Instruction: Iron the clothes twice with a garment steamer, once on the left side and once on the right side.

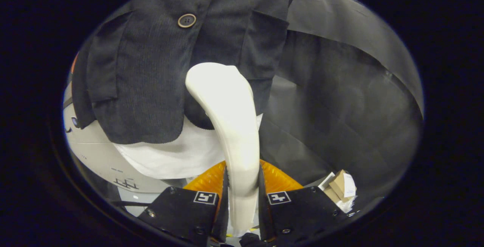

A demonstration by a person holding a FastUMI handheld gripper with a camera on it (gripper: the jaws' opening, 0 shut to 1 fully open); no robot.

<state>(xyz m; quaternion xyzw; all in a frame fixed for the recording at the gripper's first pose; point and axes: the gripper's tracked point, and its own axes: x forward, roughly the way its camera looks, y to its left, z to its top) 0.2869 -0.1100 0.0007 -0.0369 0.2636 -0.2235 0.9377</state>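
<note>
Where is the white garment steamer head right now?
In the gripper view, the white garment steamer is clamped between the gripper fingers, its head reaching up against the lower hem of the hanging dark corduroy jacket, near the middle.

Jacket (159, 69) top and steamer (230, 126) base cut off

Dark charcoal jacket (159, 73) with fine ribbed stripes, brown button (186, 20), white steamer (230, 126), white cloth (177, 156), tan boxes (337, 186)
</note>
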